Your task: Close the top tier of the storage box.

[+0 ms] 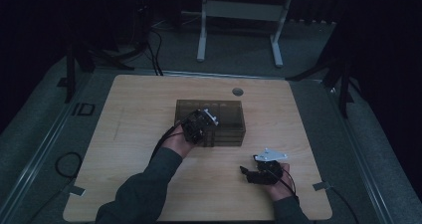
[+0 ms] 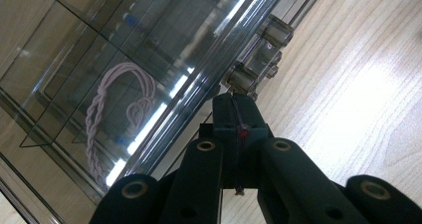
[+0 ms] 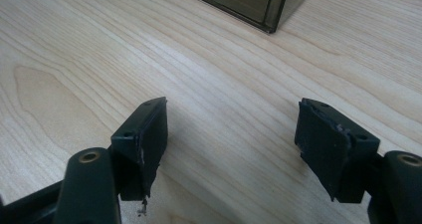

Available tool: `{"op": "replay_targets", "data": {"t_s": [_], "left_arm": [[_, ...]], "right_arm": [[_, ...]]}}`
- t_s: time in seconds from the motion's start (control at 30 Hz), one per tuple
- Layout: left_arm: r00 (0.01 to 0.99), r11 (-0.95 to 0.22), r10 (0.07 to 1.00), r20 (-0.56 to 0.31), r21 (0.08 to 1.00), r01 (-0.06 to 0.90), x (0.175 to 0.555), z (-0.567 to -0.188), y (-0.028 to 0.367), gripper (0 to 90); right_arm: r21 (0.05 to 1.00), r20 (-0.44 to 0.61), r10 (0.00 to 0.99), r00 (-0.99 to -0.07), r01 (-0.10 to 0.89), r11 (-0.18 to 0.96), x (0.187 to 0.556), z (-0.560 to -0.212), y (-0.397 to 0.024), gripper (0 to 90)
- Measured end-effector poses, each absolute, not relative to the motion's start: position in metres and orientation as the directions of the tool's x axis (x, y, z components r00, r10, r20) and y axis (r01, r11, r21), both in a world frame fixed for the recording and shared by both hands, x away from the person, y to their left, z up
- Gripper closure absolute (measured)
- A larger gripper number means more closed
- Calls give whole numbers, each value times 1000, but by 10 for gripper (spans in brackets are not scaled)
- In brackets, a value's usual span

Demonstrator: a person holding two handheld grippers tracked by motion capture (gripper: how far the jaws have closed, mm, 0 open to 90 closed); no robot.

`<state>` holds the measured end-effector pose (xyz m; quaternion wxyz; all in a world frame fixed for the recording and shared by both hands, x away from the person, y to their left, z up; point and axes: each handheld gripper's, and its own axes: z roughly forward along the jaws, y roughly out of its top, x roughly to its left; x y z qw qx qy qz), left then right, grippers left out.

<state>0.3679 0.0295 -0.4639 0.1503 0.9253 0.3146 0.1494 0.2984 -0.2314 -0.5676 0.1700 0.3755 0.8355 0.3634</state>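
Centrally, the left gripper (image 2: 234, 107) has its jaws pressed together, tips at the clear latch (image 2: 259, 59) on the smoky acrylic box (image 1: 219, 112) holding a pink cord (image 2: 117, 109). The right gripper (image 3: 231, 134), jaws spread apart, hovers over bare table (image 3: 74, 45), box corner well ahead.

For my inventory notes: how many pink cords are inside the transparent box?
1. A coiled, twisted pink cord lies in a drawer of the smoky transparent box, seen through its wall in the left gripper view. Other drawers are dark from above, so more may be hidden.
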Motion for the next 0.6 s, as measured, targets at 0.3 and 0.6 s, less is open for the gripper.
{"op": "replay_targets", "data": {"t_s": [0.3, 0.6], "left_arm": [[756, -757, 628, 185, 374, 537, 368, -466, 28, 900], [751, -744, 638, 169, 389, 544, 368, -468, 29, 898]], "right_arm": [[735, -11, 751, -660, 504, 454, 298, -568, -231, 292], [735, -11, 751, -660, 504, 454, 298, -568, -231, 292]]}}
